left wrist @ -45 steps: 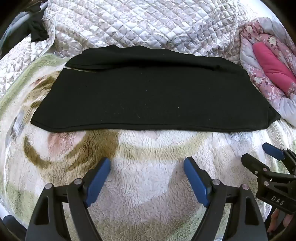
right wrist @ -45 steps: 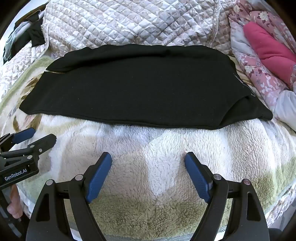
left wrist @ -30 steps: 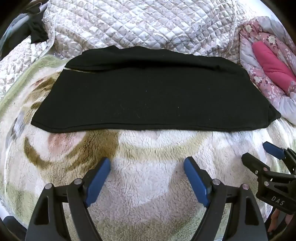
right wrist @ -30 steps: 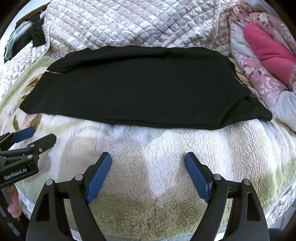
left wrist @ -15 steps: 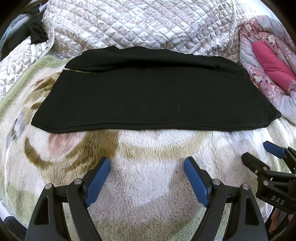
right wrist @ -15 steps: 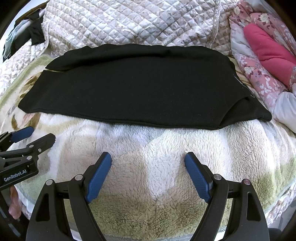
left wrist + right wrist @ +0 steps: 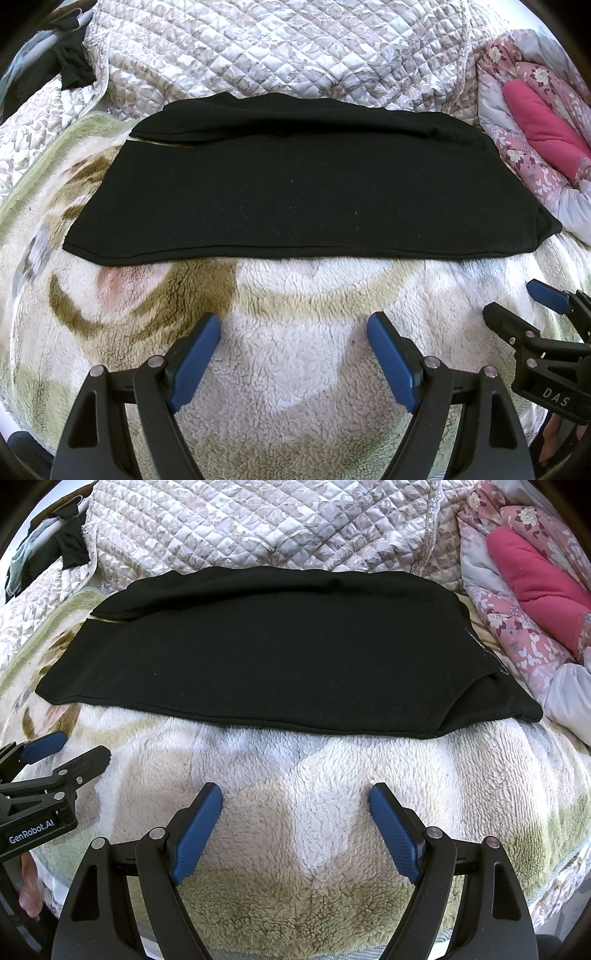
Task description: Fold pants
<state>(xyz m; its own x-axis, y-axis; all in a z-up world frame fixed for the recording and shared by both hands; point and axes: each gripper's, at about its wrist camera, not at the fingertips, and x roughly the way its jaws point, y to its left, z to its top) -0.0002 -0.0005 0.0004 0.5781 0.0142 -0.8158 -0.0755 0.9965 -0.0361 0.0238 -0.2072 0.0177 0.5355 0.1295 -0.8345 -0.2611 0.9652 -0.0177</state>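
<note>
The black pants [image 7: 295,195] are laid flat across the fleece blanket [image 7: 295,369], long axis crosswise, just ahead of the left gripper [image 7: 293,360] and right gripper [image 7: 295,832], both held apart and empty.

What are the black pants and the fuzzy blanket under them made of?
The black pants look like a soft matte knit, maybe cotton jersey: no shine, pale lint specks. The blanket looks like plush fleece or sherpa: curly, clumped pile.
</note>
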